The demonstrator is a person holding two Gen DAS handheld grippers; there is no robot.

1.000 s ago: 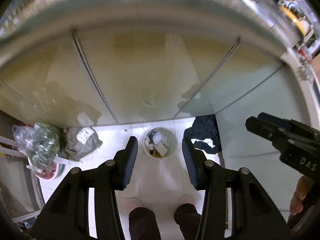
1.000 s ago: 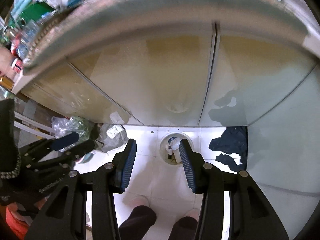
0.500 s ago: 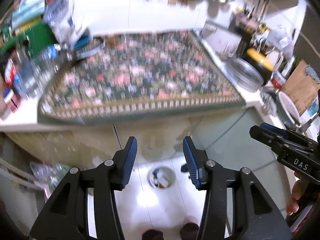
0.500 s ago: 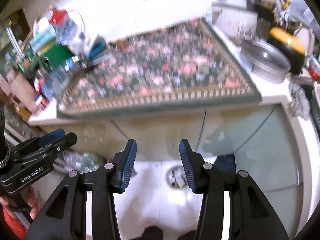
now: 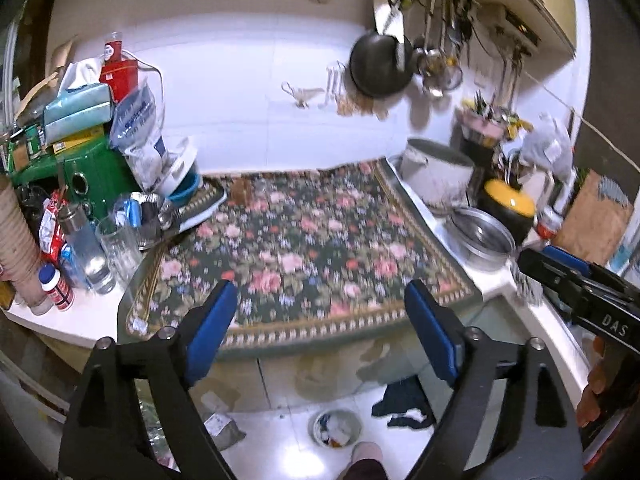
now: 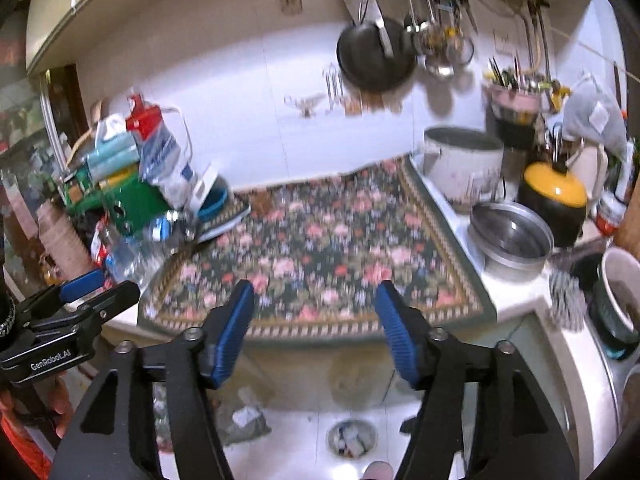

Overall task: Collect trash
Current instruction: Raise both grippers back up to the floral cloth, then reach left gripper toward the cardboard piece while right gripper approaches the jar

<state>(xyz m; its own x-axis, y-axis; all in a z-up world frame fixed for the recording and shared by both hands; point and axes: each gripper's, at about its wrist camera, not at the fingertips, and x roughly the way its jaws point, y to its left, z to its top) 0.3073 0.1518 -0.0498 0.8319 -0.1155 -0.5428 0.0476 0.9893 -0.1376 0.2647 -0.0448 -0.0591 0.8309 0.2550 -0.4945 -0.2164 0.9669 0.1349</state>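
Both tools face the kitchen surface (image 5: 496,284) from in front, held above the floor. Left tool (image 5: 320,312): fingers spread wide, nothing between them. Right tool (image 6: 316,312): spread the same, empty.

Floral mat (image 5: 304,248) covers the middle of the surface; no loose trash visible on it. Clutter at its left end: glass (image 5: 116,248), bottles, bags, green box (image 5: 96,176). Pots and steel bowl (image 5: 482,238) at the right end.

Bin (image 5: 338,428) stands on the floor just in front of the cabinet, well below the tools, already holding scraps. Crumpled packet (image 5: 218,426) lies on the floor to its left, dark cloth (image 5: 404,402) to its right.

Step in hand, by my reading: search, no piece chosen yet. Likeliest pickup is the floor packet, or a wrapper in the left clutter; image too blurred to tell trash from goods there. Next move calls for picking one target, then lowering a spread tool over it before closing.
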